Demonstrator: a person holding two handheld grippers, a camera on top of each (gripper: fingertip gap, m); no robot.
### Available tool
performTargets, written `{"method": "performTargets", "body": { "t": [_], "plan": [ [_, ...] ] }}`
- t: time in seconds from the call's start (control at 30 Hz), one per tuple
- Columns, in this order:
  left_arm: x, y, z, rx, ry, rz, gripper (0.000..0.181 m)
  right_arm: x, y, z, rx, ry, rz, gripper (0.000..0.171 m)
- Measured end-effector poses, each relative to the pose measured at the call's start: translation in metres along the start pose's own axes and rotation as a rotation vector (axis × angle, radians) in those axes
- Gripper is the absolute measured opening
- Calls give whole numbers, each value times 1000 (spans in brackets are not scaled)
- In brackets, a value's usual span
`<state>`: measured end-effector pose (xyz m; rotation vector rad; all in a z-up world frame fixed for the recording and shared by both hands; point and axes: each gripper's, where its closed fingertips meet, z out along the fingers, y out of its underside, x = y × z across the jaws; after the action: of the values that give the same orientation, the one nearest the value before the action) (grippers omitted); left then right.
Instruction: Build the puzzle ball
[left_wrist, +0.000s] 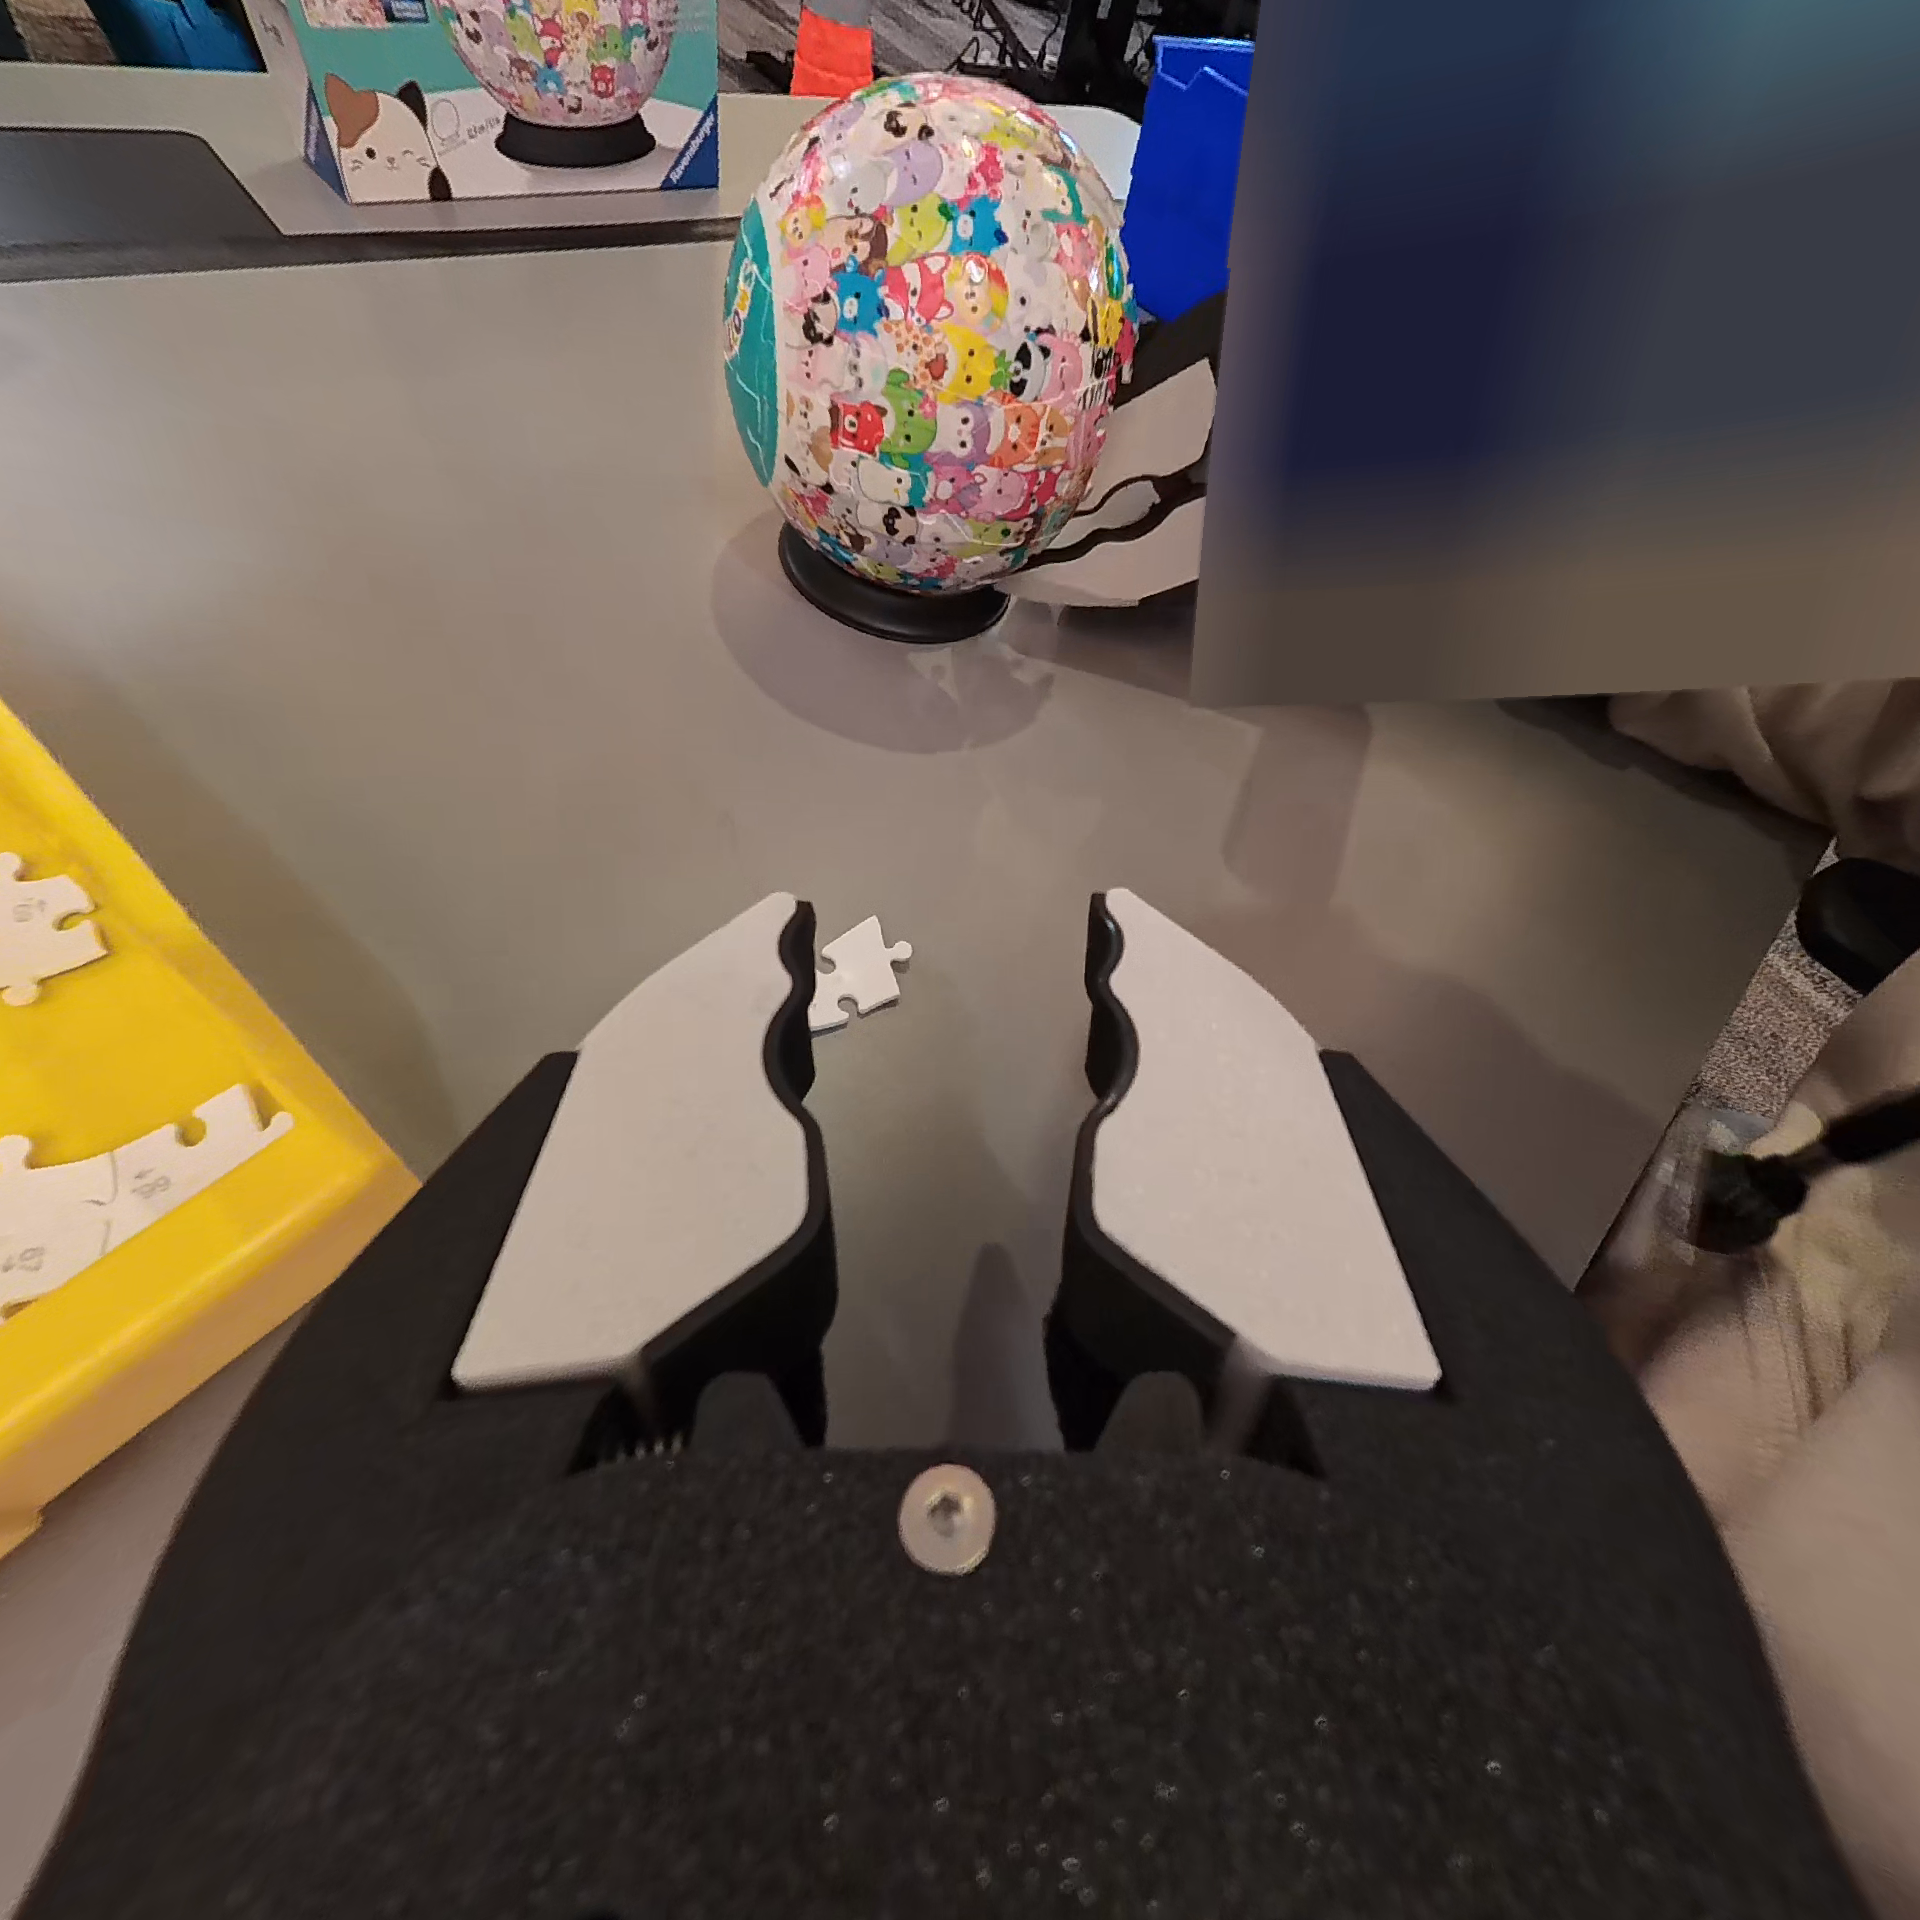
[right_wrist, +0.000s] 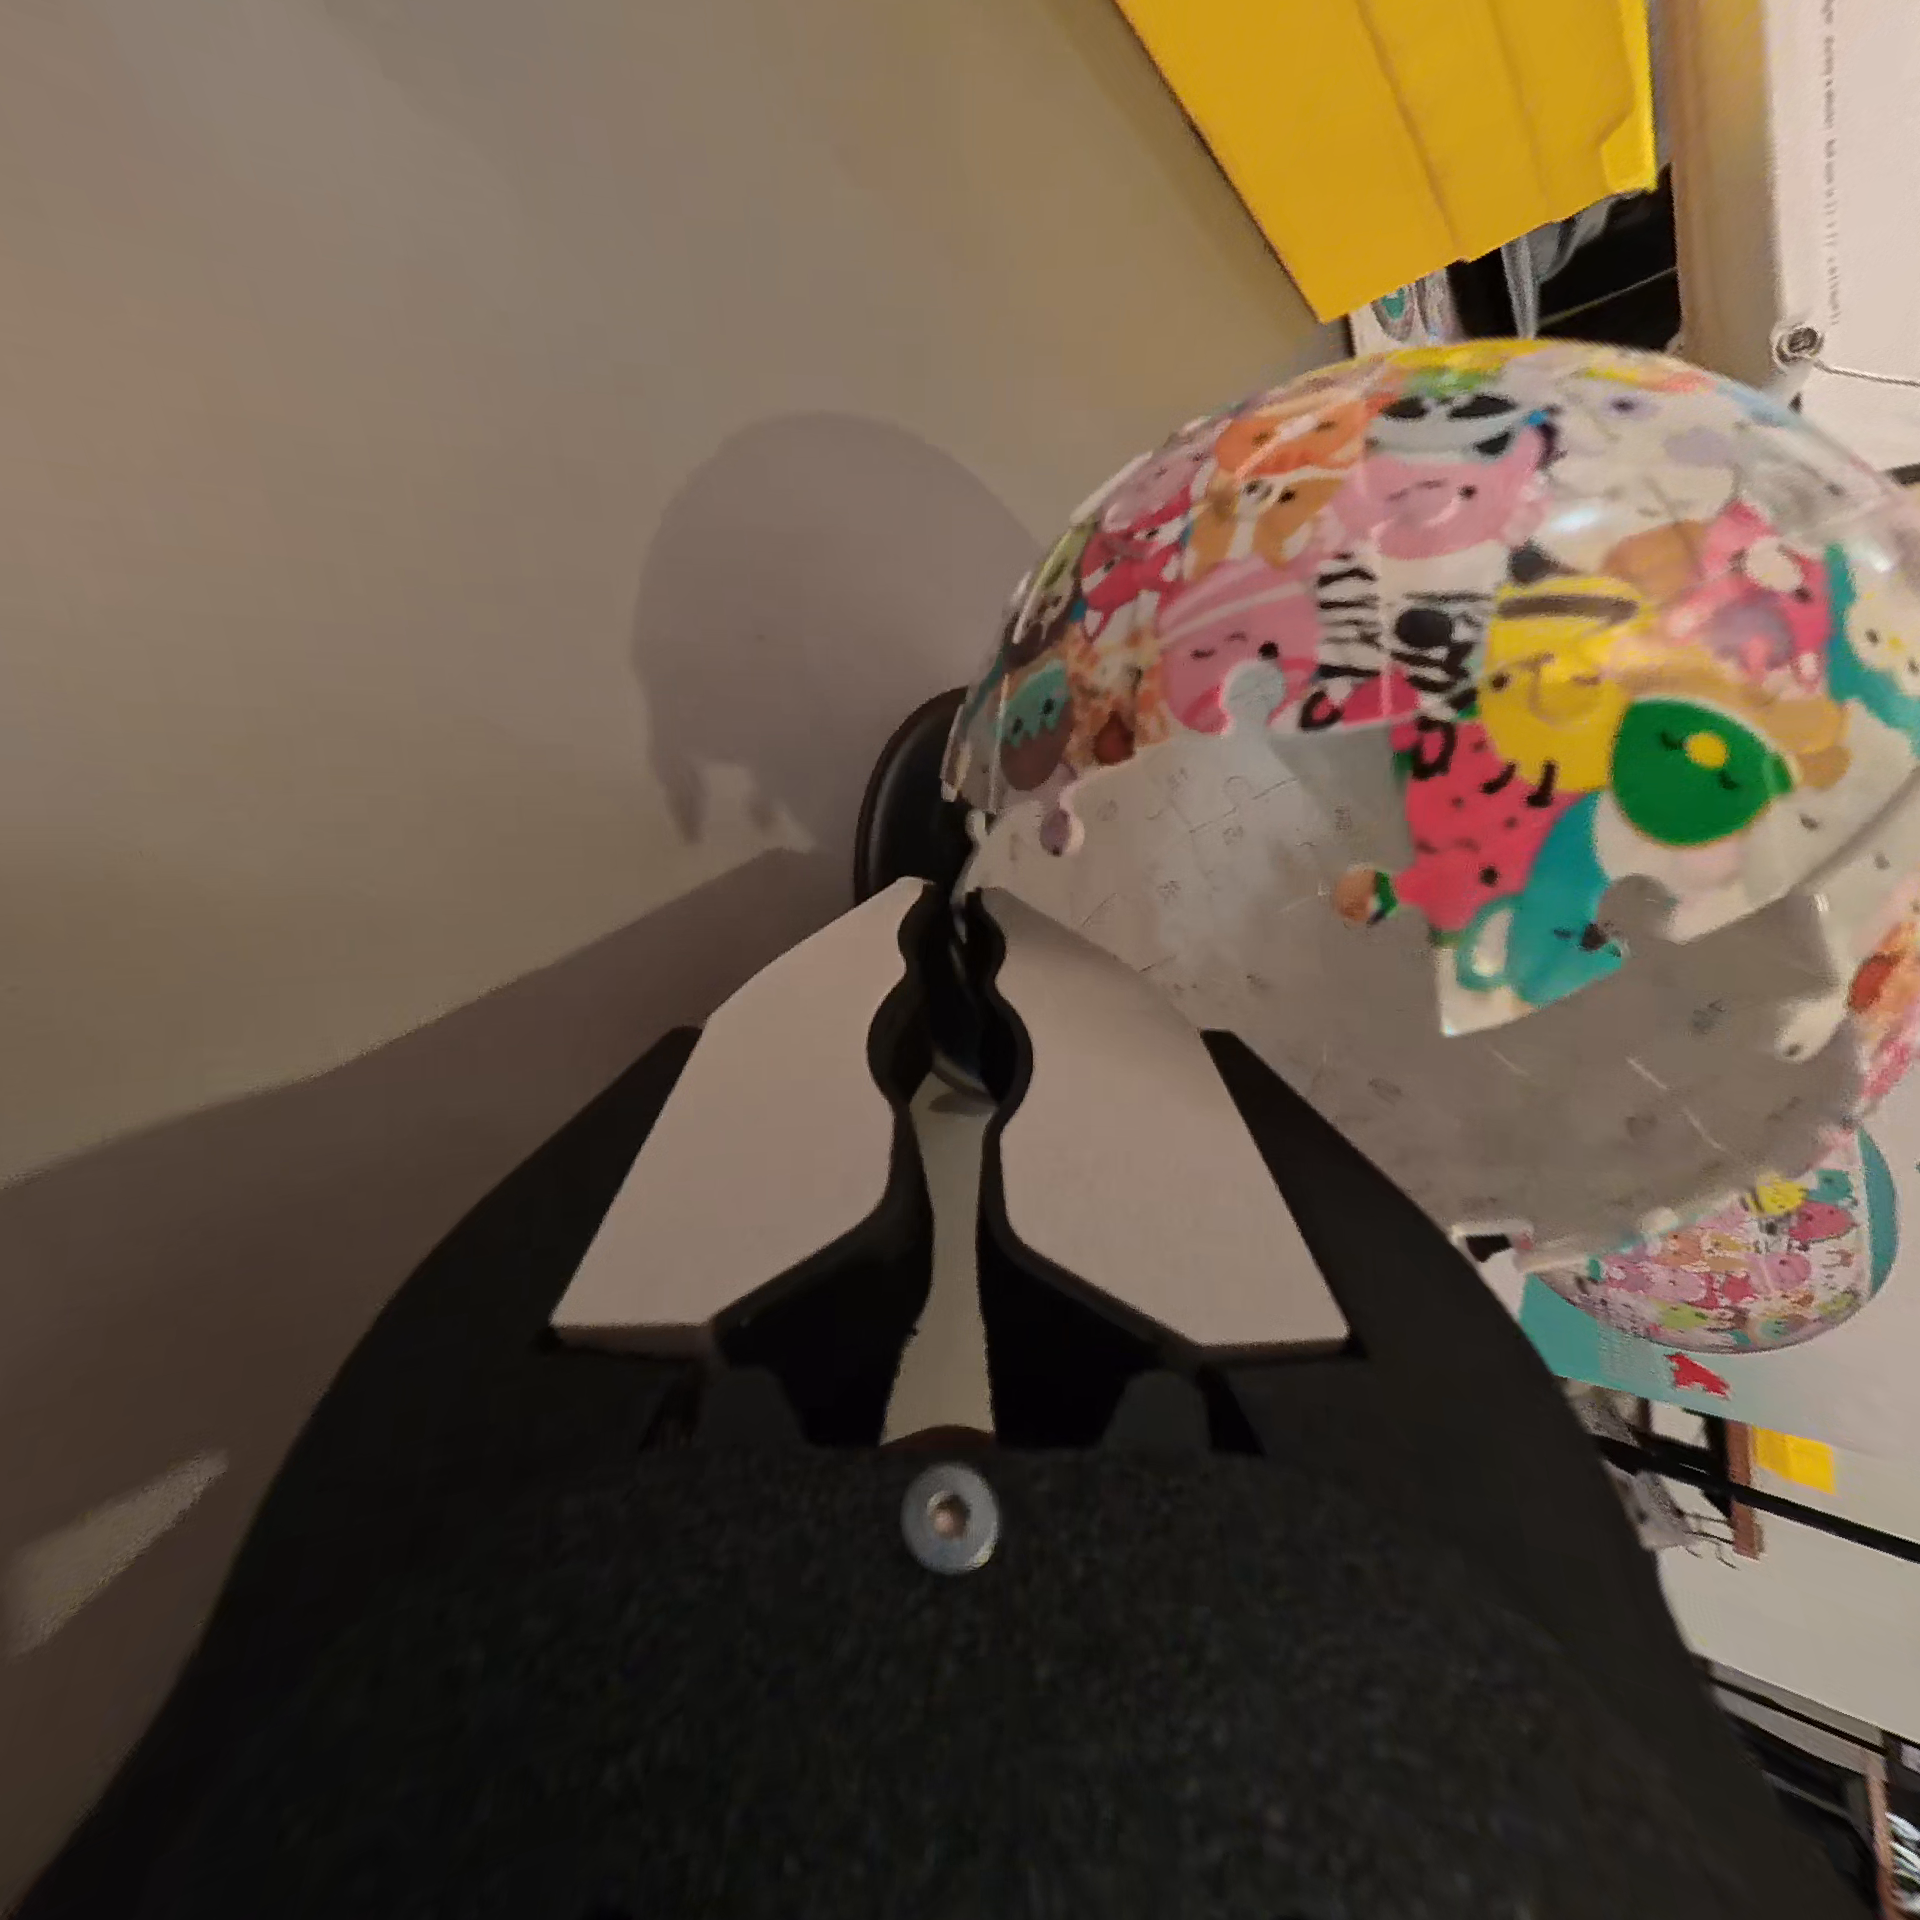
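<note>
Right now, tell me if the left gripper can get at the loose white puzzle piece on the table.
Probably yes. The left gripper is open, and the puzzle piece lies flat on the grey table just inside its left finger, with nothing over it. A slight shift left would centre it.

Even indoor light, soft shadows on the table (left_wrist: 416, 540); right wrist view motion-blurred, edges fisheye-stretched.

Your left gripper (left_wrist: 948, 940) hovers with its jaws wide apart over the grey tabletop (left_wrist: 416, 582).

A loose white jigsaw piece (left_wrist: 857, 971) lies face down just beside your left fingertip (left_wrist: 795, 935). Beyond it, the colourful cartoon-printed puzzle ball (left_wrist: 925, 353) sits on its round black stand (left_wrist: 894, 603). Left of the gripper, a yellow plastic tray (left_wrist: 239, 1122) holds more white pieces (left_wrist: 135, 1174).
</note>
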<state>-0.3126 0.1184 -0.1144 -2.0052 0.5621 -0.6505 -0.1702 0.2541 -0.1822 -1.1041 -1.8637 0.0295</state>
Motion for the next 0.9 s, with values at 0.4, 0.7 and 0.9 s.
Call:
{"method": "performTargets", "body": {
  "t": [0.4,0.7,0.9],
  "plan": [
    [0,-1,0,5,5,-9,49,-3,-3,-14,-45,-37,-80,2],
    [0,-1,-1,7,-3,-5,49,-4,-4,-16,-108,-56,-221,2],
    [0,0,0,5,4,-12,49,-2,1,-13,-136,-36,-258,2]
  ]
}}
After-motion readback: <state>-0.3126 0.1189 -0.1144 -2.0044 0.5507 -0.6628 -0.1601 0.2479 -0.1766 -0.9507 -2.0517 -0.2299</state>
